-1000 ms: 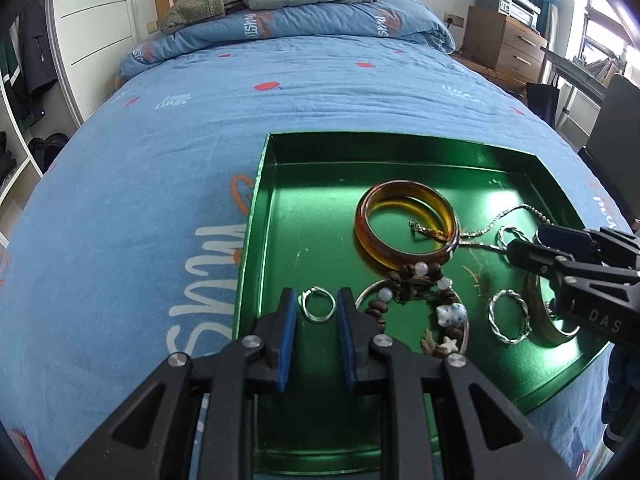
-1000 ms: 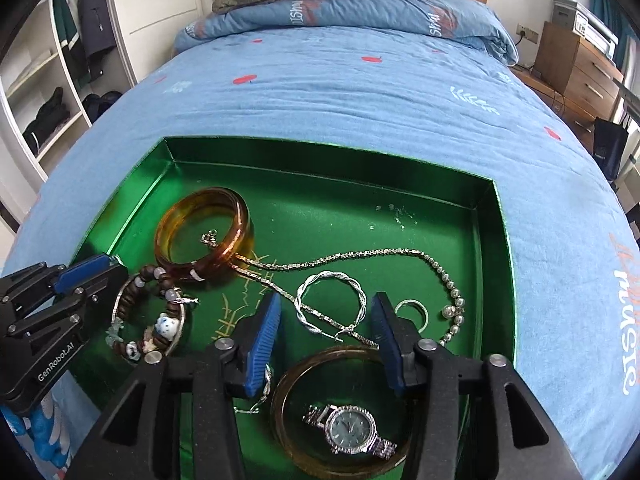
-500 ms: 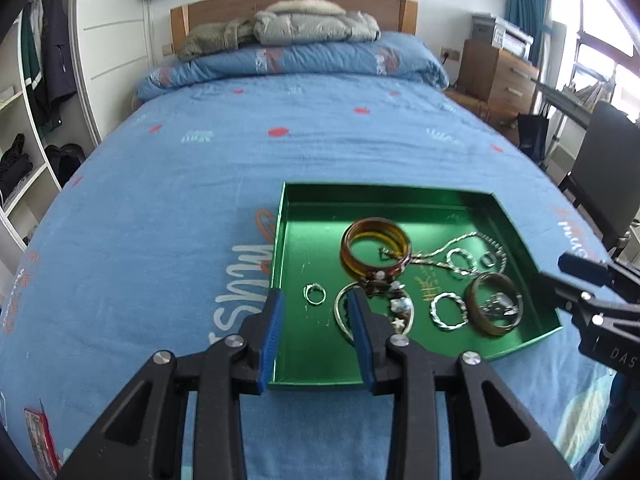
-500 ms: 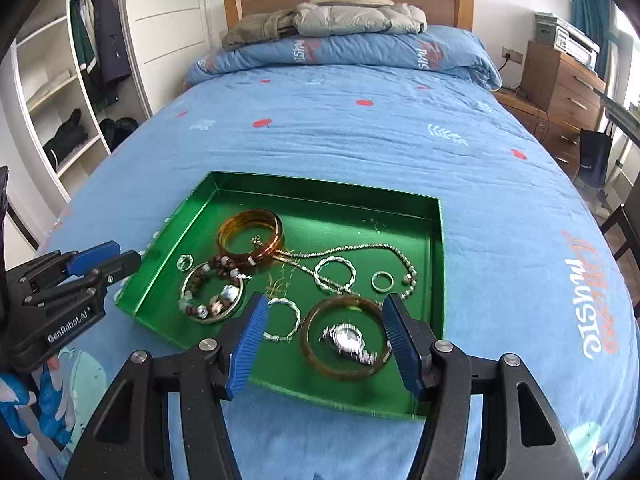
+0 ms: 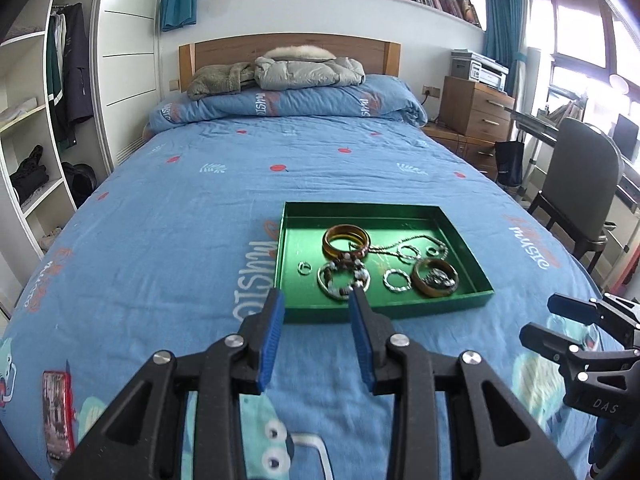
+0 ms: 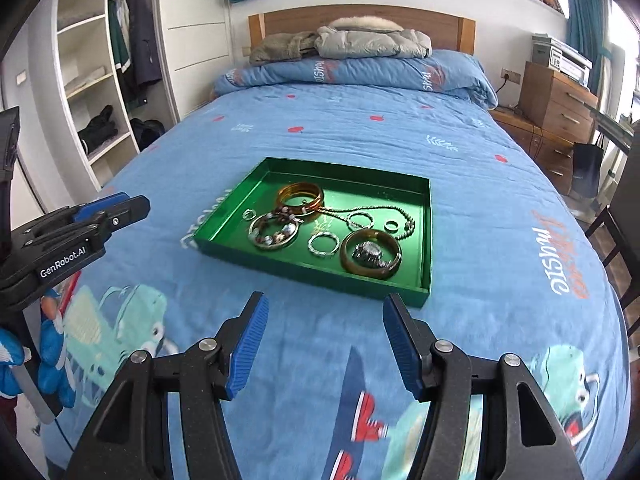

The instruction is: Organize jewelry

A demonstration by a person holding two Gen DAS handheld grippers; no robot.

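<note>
A blue bed (image 5: pixel 168 240) carries a green tray (image 5: pixel 308 314) of jewelry. On the left, the left gripper (image 5: pixel 316 334) hovers above the quilt just short of the tray, jaws released and empty. In the tray, left to right: a small ring (image 5: pixel 304 267), a bead bracelet (image 5: pixel 340 280), an amber bangle (image 5: pixel 346 240), a twisted ring (image 5: pixel 396 281), a watch (image 5: pixel 438 279) inside a brown bangle (image 5: pixel 420 285). On the right, the right gripper (image 6: pixel 322 342) hovers before the tray, jaws released, empty.

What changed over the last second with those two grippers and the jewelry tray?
Both grippers pulled back and up from the tray: the left gripper and right gripper now hang over the bedspread, jaws wider, holding nothing. The bangles, rings, chain and watch lie in the tray as before.
</note>
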